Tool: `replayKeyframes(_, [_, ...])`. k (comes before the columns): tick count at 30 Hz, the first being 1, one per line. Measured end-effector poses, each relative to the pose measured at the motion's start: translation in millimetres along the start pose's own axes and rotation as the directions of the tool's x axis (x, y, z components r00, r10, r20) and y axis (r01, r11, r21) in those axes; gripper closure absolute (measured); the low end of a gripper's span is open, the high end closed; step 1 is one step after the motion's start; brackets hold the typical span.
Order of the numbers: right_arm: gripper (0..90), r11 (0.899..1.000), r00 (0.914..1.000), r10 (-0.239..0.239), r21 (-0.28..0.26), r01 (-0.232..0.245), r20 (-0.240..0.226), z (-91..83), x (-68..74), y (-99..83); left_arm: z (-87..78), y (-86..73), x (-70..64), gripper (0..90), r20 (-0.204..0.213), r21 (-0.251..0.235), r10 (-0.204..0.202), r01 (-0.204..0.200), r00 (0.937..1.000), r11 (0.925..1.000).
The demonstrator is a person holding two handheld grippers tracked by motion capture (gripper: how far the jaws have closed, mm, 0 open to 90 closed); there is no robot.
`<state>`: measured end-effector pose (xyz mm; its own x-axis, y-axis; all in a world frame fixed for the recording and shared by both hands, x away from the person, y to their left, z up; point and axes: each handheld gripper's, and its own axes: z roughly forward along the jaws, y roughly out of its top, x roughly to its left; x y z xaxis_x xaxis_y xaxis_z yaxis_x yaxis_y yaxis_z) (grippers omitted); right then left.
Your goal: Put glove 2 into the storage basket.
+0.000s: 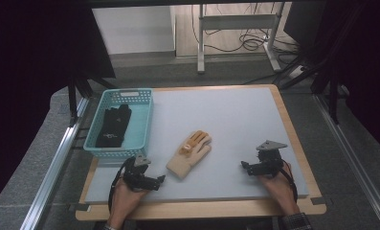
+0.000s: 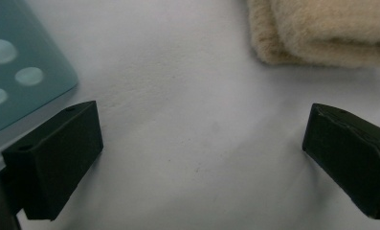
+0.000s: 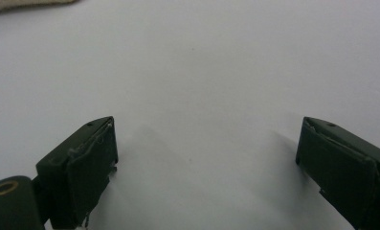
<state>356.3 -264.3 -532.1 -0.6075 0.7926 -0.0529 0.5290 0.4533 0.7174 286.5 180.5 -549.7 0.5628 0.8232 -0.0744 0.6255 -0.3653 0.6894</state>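
Starting at the far left of the high view, you've got a teal plastic basket [image 1: 142, 120] sitting on the left edge of the table [image 1: 235, 115], with a black glove [image 1: 113, 125] lying inside it. The basket's corner [image 2: 20, 62] also peeks in at the upper left of the left gripper view.

Just in front of the basket is your left gripper [image 1: 160, 179], down low on the grey mat, your left hand [image 1: 128, 194] wrapped around it. Its jaws are spread wide with nothing between them, just bare mat. In the left gripper view [image 2: 202, 163] you can see that gap clearly.

Next over, the cream knit glove [image 1: 190, 154] with the orange-tinted fingers lies flat near the middle of the mat, fingers pointing away from you, cuff toward your left gripper. The cuff [image 2: 321, 31] is near the jaws but not touching them.

Over on the right, your right gripper [image 1: 245, 167] rests on the mat well apart from the glove, right hand [image 1: 278, 184] on it, jaws also wide apart and empty [image 3: 206, 163].
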Motion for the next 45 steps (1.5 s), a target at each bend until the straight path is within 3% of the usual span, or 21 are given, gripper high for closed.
replayKeyframes(3, [6.8,1.000,1.0000,-0.001,-0.001,0.001,0.001,0.0,-0.1,-0.2,-1.4,3.3,-2.3,1.3,0.044,-0.014,-0.006,0.006,0.9990,0.9999])
replayKeyframes(9, [6.8,1.000,1.0000,-0.001,-0.001,0.001,0.004,-0.2,0.3,-0.3,-3.2,17.5,-11.7,0.7,0.076,-0.015,0.028,-0.027,0.9968,0.9995])
replayKeyframes(15, [6.9,1.000,1.0000,0.001,-0.001,-0.001,0.004,-0.3,0.5,-0.3,-0.6,41.4,-24.0,0.0,0.105,-0.003,0.078,-0.078,0.9915,0.9970])
replayKeyframes(20, [7.0,1.000,1.0000,0.001,-0.002,-0.001,0.004,-0.3,0.5,-0.4,9.6,62.2,-33.7,0.0,0.122,0.010,0.102,-0.104,0.9873,0.9945])
replayKeyframes(26, [7.0,1.000,1.0000,0.001,-0.002,-0.001,0.003,-0.3,0.4,-0.4,31.1,84.7,-37.8,0.0,0.160,0.036,0.096,-0.103,0.9824,0.9940])
replayKeyframes(31, [7.1,1.000,1.0000,0.001,-0.002,-0.001,0.003,-0.3,0.4,-0.4,53.6,99.7,-46.0,0.0,0.148,0.093,0.106,-0.120,0.9833,0.9883])
replayKeyframes(38, [7.1,1.000,1.0000,0.000,-0.003,0.000,0.002,-0.3,0.4,-0.5,77.9,110.1,-54.1,1.6,0.073,0.164,0.131,-0.141,0.9887,0.9763])
replayKeyframes(39, [7.1,1.000,1.0000,0.000,-0.003,0.000,0.002,-0.3,0.4,-0.5,81.0,110.5,-54.3,2.8,0.068,0.179,0.139,-0.149,0.9879,0.9725])
replayKeyframes(42, [7.1,1.000,1.0000,0.001,-0.002,-0.001,0.002,-0.4,0.5,-0.5,81.4,110.5,-53.5,7.6,0.075,0.183,0.131,-0.143,0.9885,0.9727])
replayKeyframes(45, [7.2,1.000,1.0000,0.001,-0.002,-0.001,0.002,-0.4,0.6,-0.5,76.8,110.1,-55.4,19.3,0.077,0.181,0.134,-0.146,0.9879,0.9725])
